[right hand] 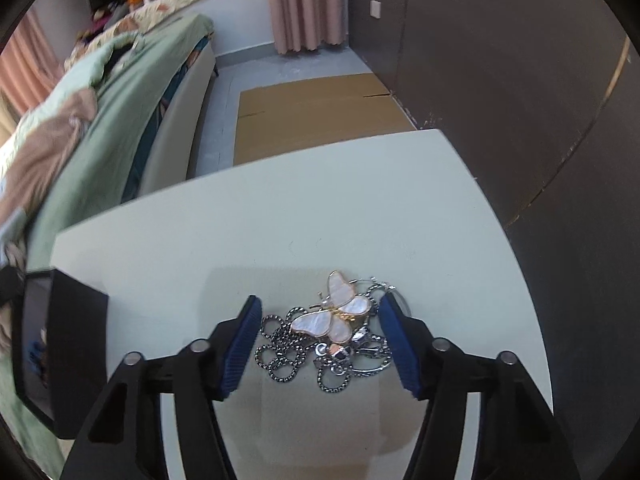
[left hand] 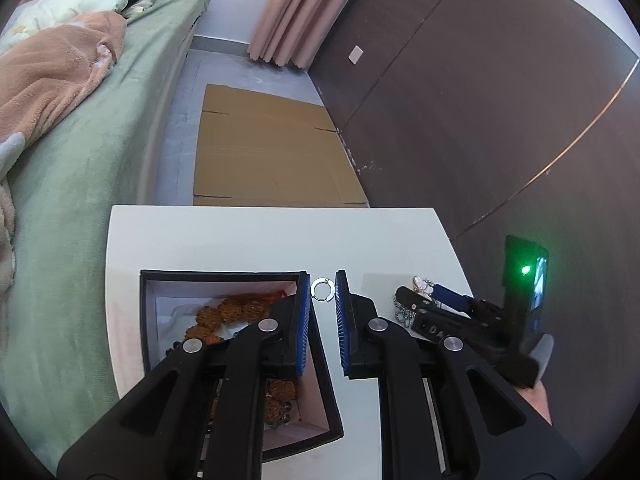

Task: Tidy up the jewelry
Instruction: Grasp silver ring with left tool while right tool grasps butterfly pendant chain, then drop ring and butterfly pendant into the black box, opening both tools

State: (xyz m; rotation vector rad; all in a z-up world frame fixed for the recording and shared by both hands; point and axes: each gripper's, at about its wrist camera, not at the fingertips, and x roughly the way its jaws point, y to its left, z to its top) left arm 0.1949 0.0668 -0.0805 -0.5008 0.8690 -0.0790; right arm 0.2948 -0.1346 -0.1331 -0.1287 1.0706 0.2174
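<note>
A small silver ring lies on the white table, just right of a black open box that holds orange-brown jewelry. My left gripper is open, its blue pads on either side of the ring. In the right wrist view a pile of jewelry lies on the table: a pearly butterfly pendant on dark chains. My right gripper is open with its fingers on either side of the pile. The right gripper also shows in the left wrist view, low over the same pile.
A bed with green cover runs along the left. Flat cardboard lies on the floor beyond the table. A dark wall stands at the right. The black box sits at the table's left edge in the right wrist view.
</note>
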